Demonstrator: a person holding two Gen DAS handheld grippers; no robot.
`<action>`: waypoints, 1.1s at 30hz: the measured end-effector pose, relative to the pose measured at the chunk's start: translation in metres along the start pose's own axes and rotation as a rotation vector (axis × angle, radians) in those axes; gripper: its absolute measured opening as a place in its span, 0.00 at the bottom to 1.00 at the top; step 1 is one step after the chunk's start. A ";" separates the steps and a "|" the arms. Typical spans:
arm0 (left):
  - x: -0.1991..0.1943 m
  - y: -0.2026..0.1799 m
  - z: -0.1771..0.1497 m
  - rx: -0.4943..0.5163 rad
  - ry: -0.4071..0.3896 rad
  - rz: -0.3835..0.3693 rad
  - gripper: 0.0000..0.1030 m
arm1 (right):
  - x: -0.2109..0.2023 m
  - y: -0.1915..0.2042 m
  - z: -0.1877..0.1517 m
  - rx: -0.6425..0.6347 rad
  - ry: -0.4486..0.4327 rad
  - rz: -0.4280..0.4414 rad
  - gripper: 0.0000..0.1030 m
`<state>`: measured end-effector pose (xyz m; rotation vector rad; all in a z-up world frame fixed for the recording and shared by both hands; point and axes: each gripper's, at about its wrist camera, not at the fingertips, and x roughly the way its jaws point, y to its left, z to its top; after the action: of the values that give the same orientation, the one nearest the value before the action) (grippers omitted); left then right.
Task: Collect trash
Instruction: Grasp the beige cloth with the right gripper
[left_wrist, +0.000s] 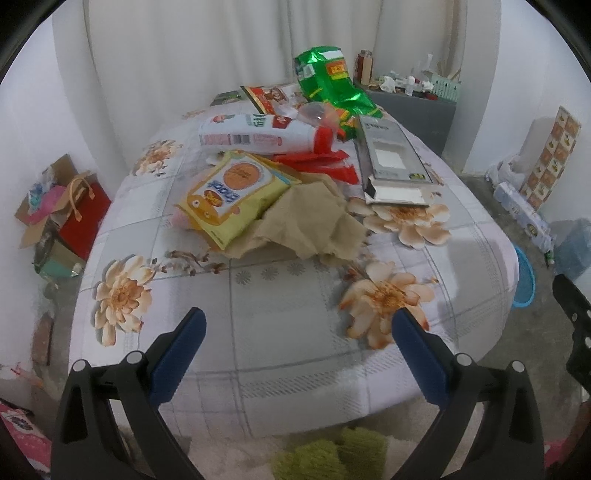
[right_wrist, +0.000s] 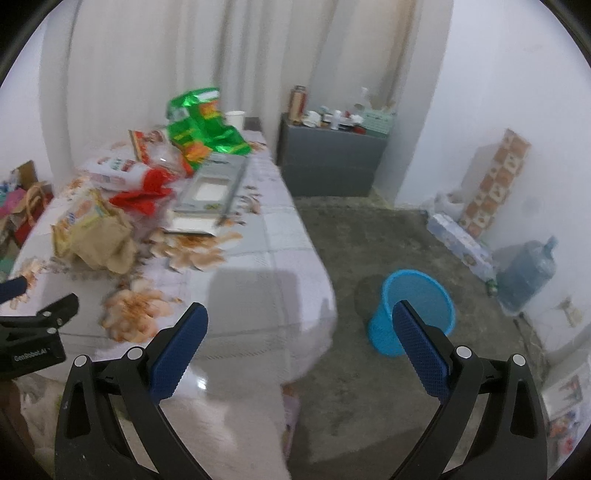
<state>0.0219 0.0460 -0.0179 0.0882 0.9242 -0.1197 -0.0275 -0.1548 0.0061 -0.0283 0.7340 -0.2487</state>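
A table covered by a pale checked cloth printed with orange flowers (left_wrist: 295, 332) carries a heap of trash on its far half. Taking the crumpled brown paper bag (left_wrist: 314, 218) as the landmark: a yellow snack packet with a round biscuit picture (left_wrist: 236, 192) lies against its left side, partly on top of it. Behind the paper bag sit red wrappers (left_wrist: 325, 166), and beyond those a white plastic pouch with a red end (left_wrist: 258, 133) lies on its side. To the right of the paper bag, and a little behind it, rests a flat grey cardboard box with a white window (left_wrist: 391, 158). Farthest from the bag stands a shiny green foil bag (left_wrist: 328, 81).

The left gripper (left_wrist: 299, 332) hovers over the bare near part of the cloth, its blue-padded jaws spread wide with nothing between them.

The right gripper (right_wrist: 299, 328) is likewise wide apart and empty, held off the table's right edge. A blue mesh wastebasket (right_wrist: 413, 314) stands on the grey floor well right of the paper bag; the right view is blurred, so its contents cannot be made out.
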 end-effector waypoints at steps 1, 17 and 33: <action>0.001 0.009 0.002 -0.020 -0.006 -0.006 0.96 | 0.000 0.004 0.005 -0.006 -0.006 0.022 0.93; 0.009 0.138 0.048 -0.201 -0.270 -0.145 0.96 | 0.057 0.144 0.050 -0.176 0.065 0.468 0.93; 0.057 0.123 0.094 -0.044 -0.104 -0.387 0.96 | 0.109 0.182 0.035 -0.275 0.154 0.488 0.72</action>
<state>0.1476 0.1519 -0.0045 -0.1377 0.8313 -0.4585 0.1126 -0.0058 -0.0603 -0.0904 0.8996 0.3198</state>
